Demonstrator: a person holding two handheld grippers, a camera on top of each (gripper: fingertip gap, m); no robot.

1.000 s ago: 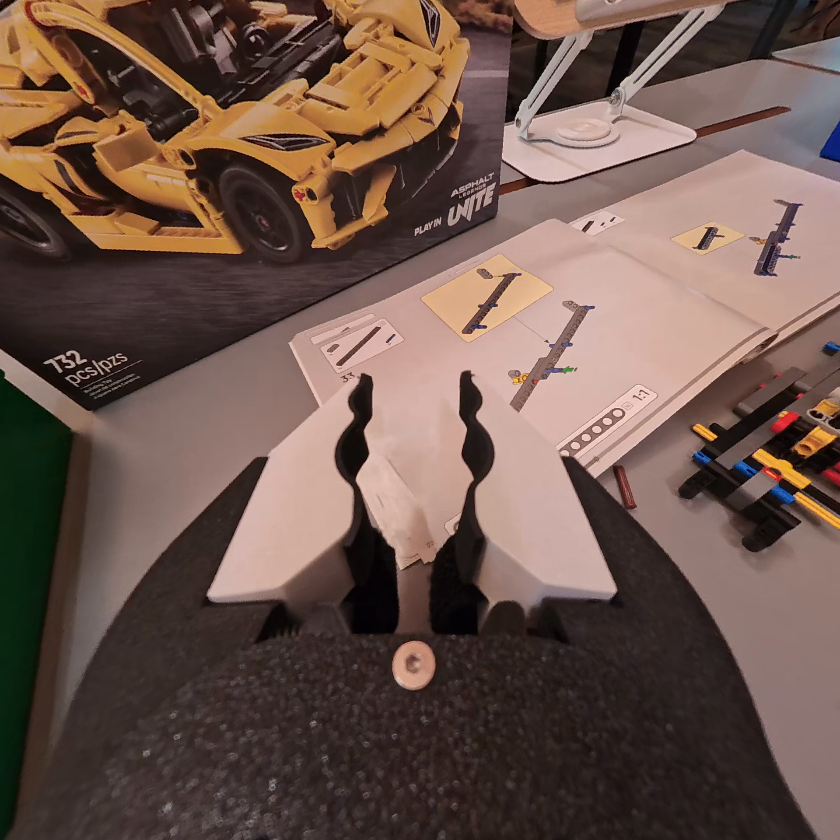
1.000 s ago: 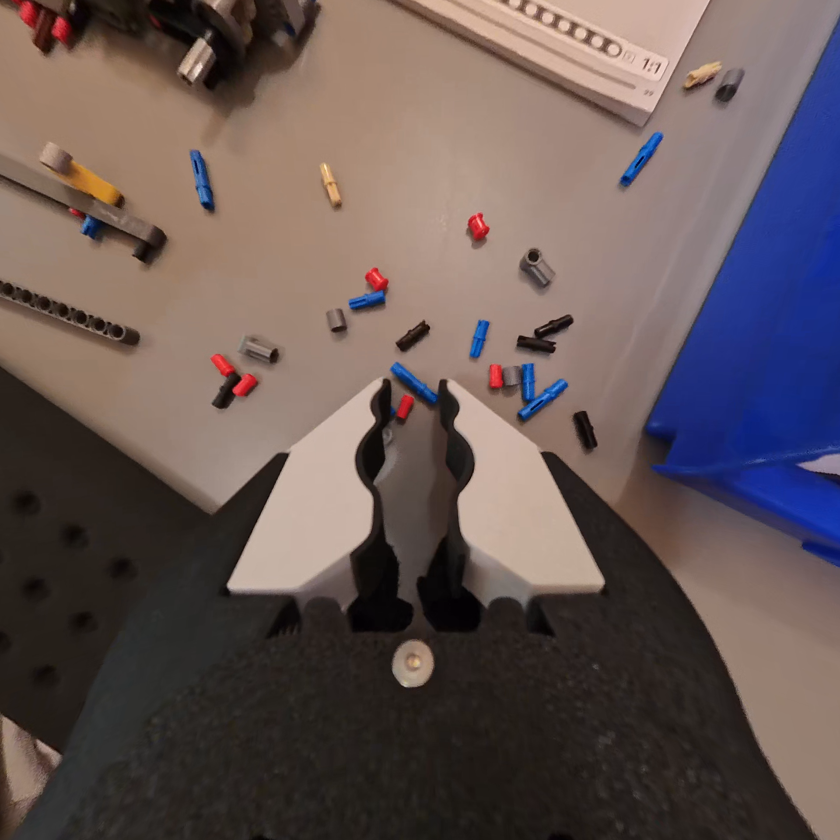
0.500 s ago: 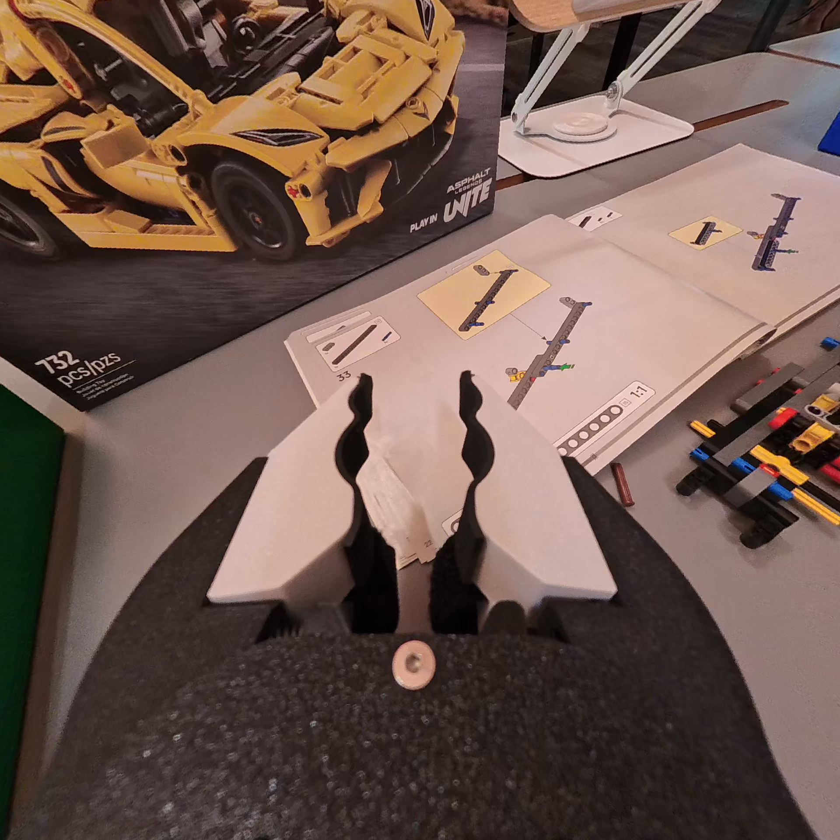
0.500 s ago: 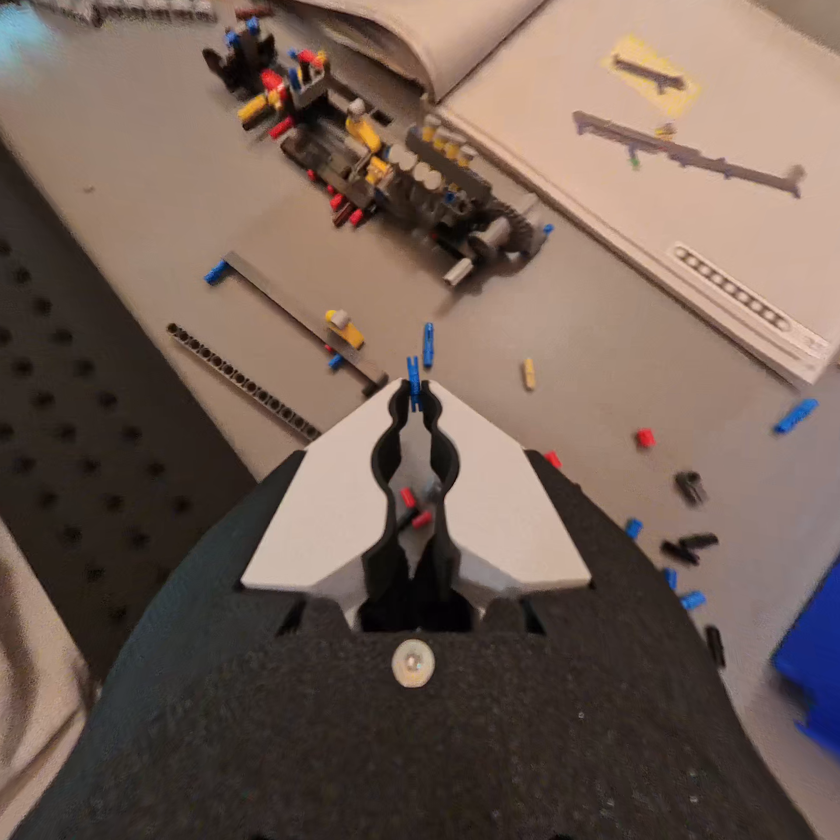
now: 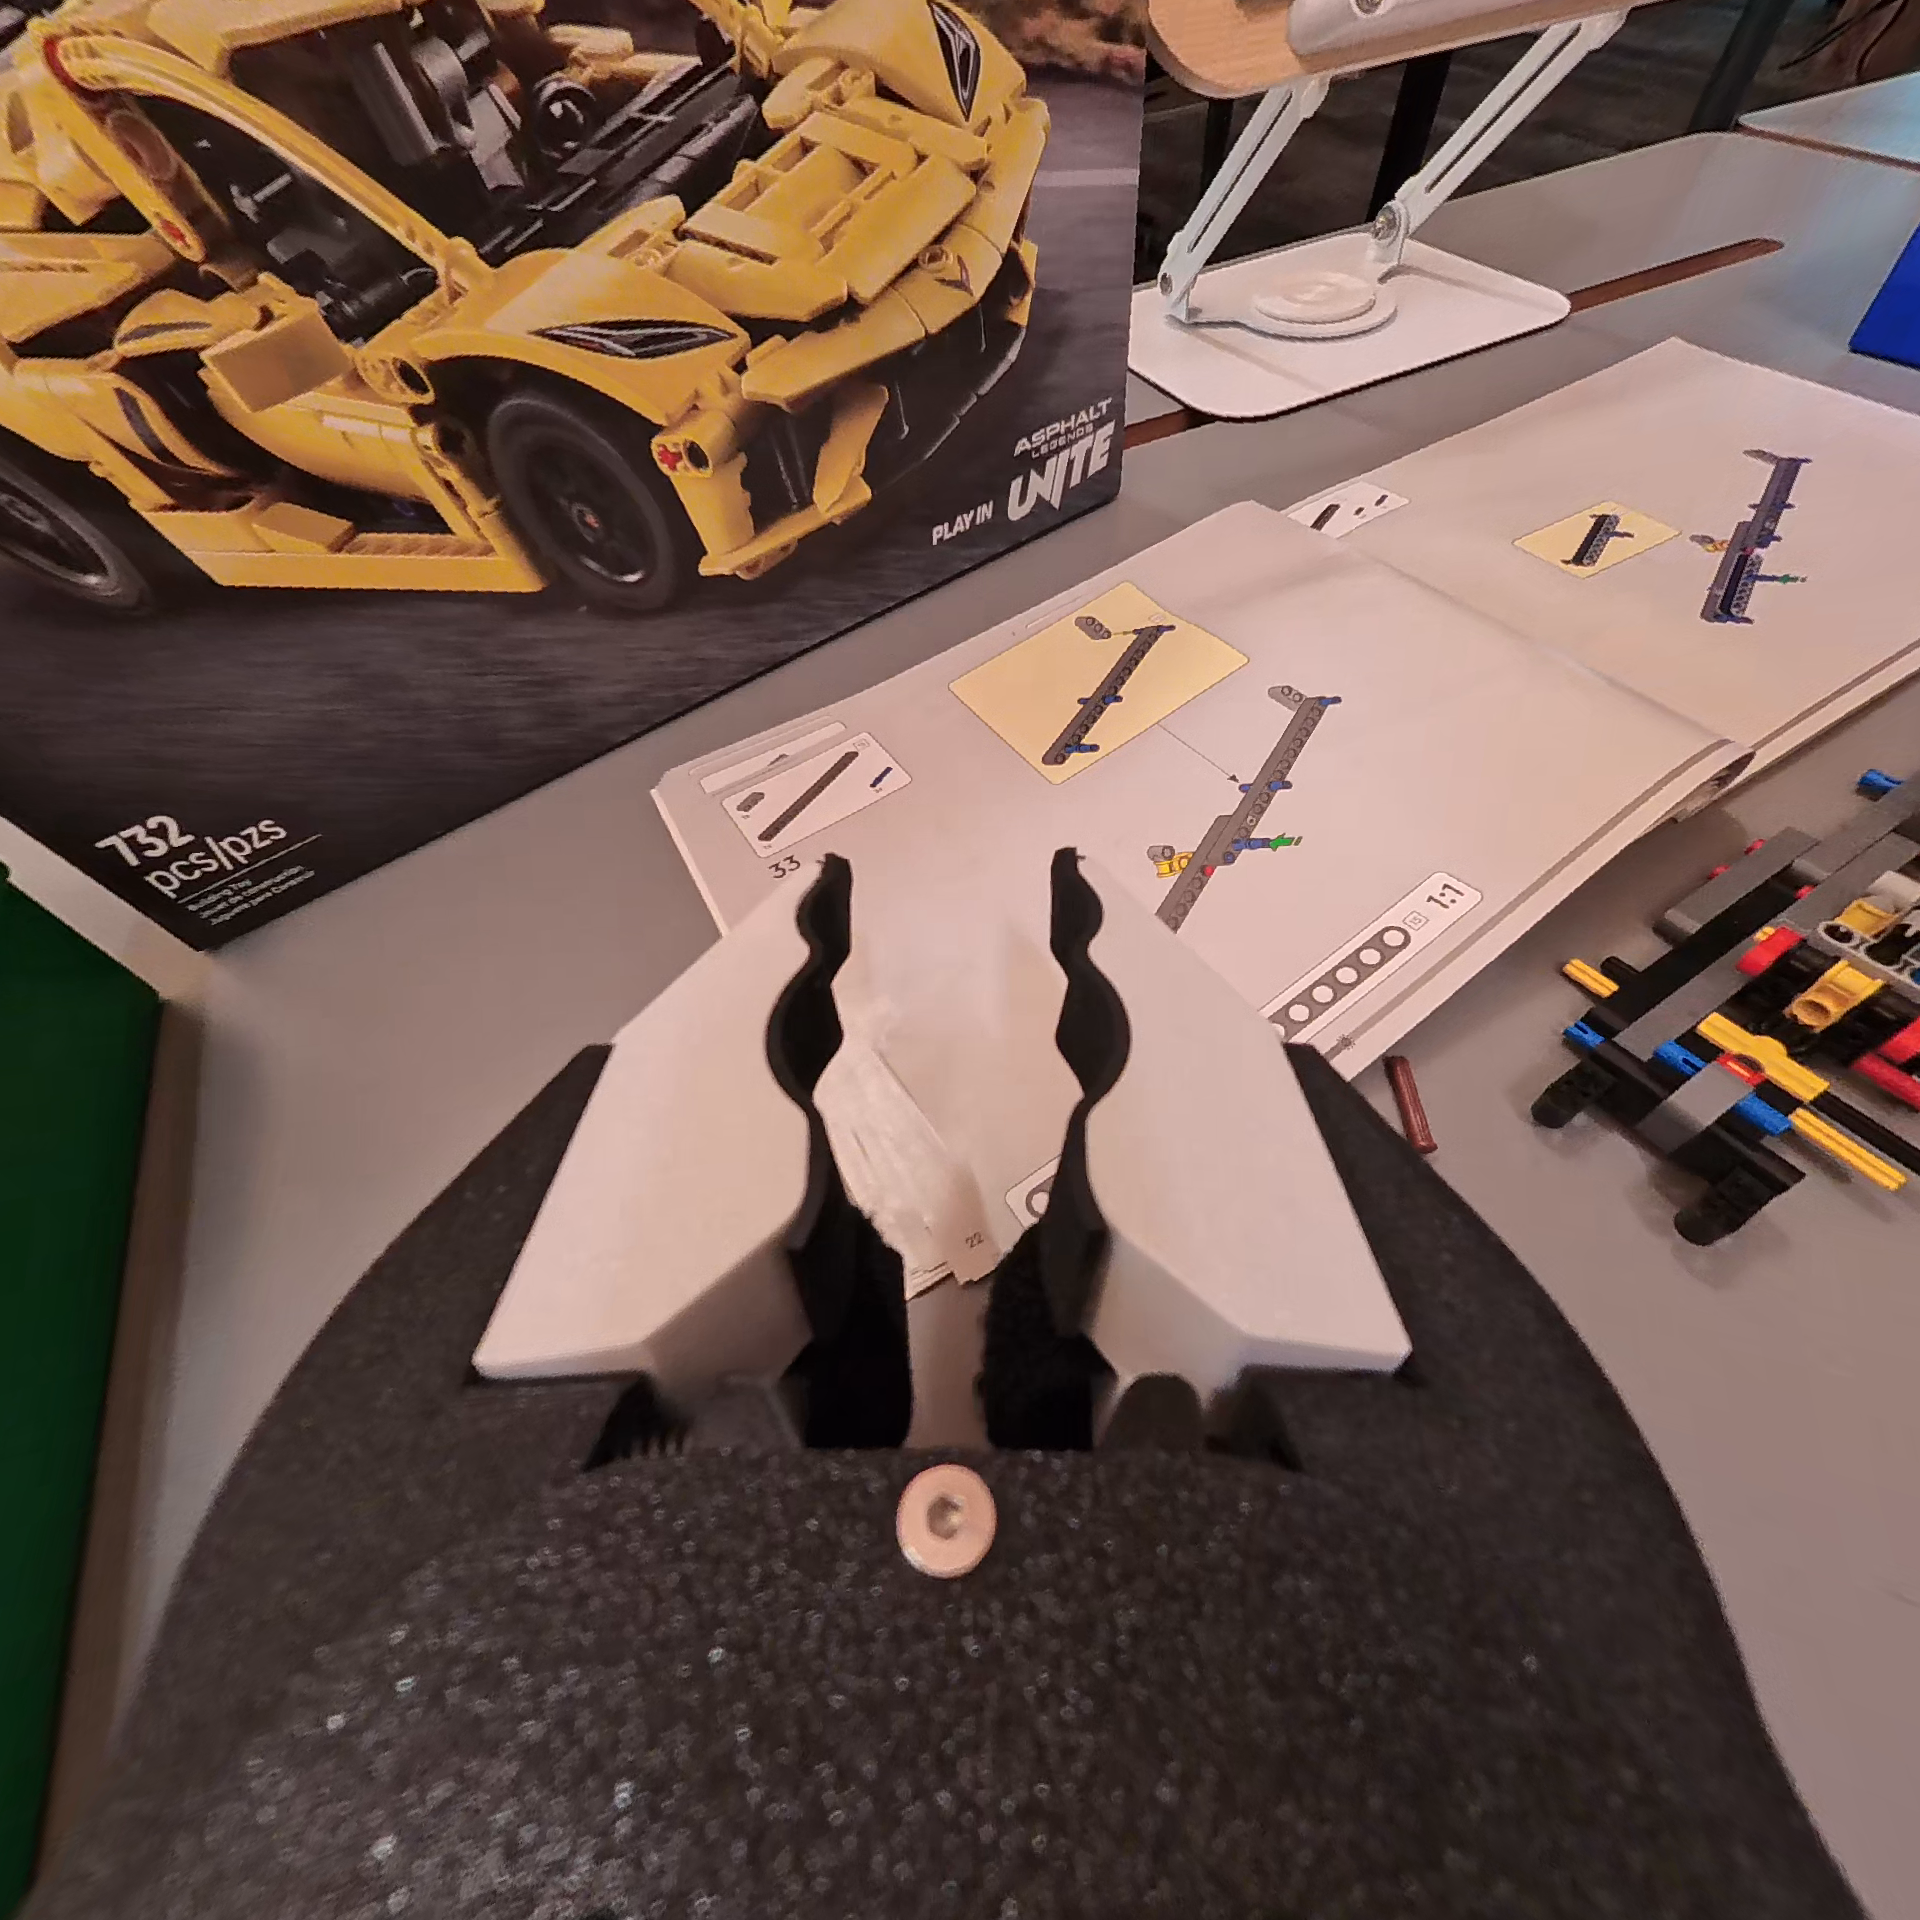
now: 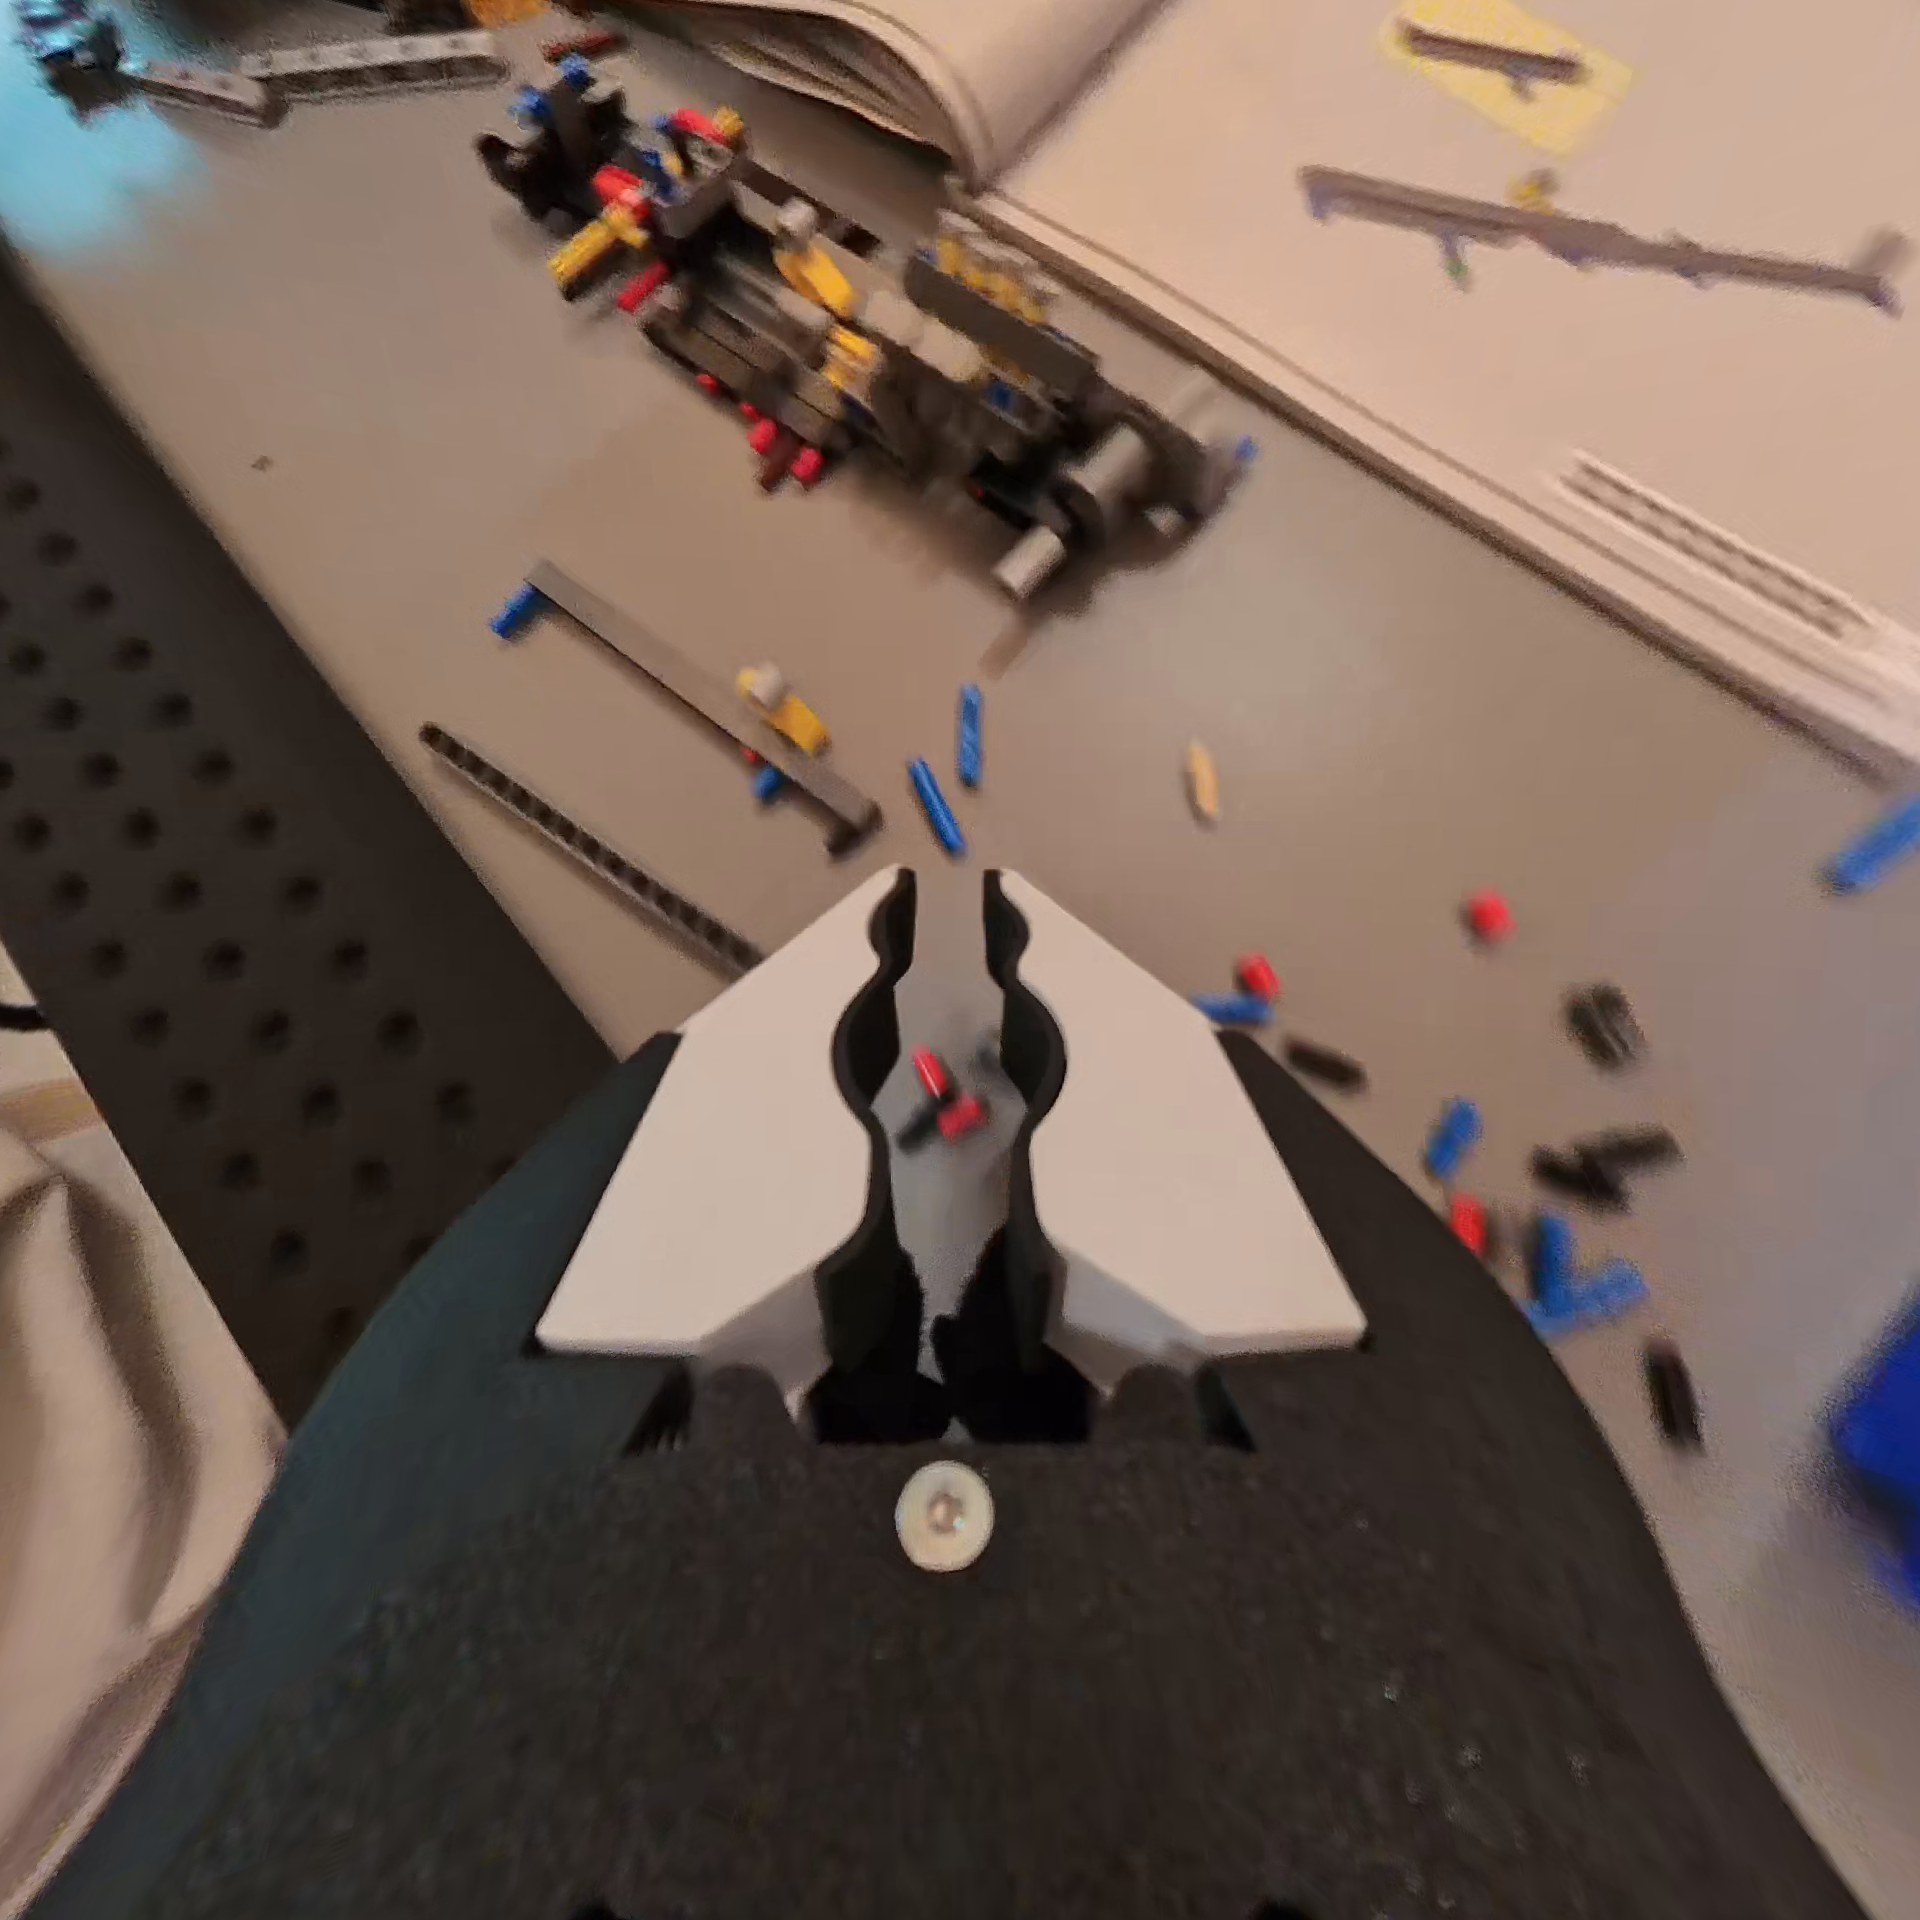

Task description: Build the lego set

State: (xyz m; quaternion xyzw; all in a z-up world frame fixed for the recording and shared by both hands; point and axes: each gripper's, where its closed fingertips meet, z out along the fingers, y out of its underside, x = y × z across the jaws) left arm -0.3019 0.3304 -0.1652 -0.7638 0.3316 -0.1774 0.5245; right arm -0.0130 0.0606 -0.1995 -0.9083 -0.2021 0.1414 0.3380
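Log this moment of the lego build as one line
left gripper: open, over manual | right gripper: open, empty | blue pin: on table just ahead | view: blurred

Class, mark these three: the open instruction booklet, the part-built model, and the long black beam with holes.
instruction booklet (image 5: 1455,727), left wrist view, bare left page.
part-built model (image 6: 883,353), right wrist view, its dark middle.
long black beam (image 6: 582,831), right wrist view, mid-length.
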